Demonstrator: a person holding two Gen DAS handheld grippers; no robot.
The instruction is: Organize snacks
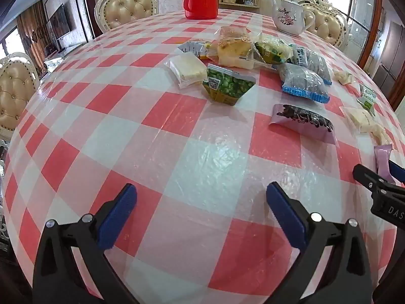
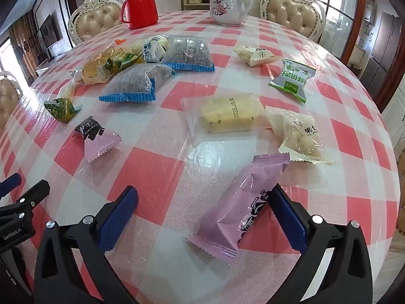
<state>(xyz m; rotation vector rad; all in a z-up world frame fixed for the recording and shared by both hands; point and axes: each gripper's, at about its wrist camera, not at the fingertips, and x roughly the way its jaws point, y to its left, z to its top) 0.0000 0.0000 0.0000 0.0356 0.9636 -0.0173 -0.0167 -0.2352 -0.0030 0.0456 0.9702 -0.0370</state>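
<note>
Several wrapped snacks lie scattered on a red-and-white checked tablecloth point(image 1: 202, 162). My left gripper point(image 1: 201, 198) hangs open over bare cloth, well short of a green pea packet point(image 1: 229, 86) and a blue-edged seed bag point(image 1: 303, 83). My right gripper point(image 2: 206, 201) is open too. A long pink bar point(image 2: 235, 215) lies flat between its fingers, against the right pad point(image 2: 288, 217) and apart from the left one. Beyond it lie a clear-wrapped cake point(image 2: 230, 116), a white sweets pack point(image 2: 301, 136) and a small pink packet point(image 2: 97, 136).
At the table's far side stand a red thermos jug point(image 2: 140, 5) and a white flowered teapot point(image 2: 226, 7). Padded chairs point(image 2: 293, 15) ring the table. The other gripper shows at the left edge of the right wrist view point(image 2: 22, 202).
</note>
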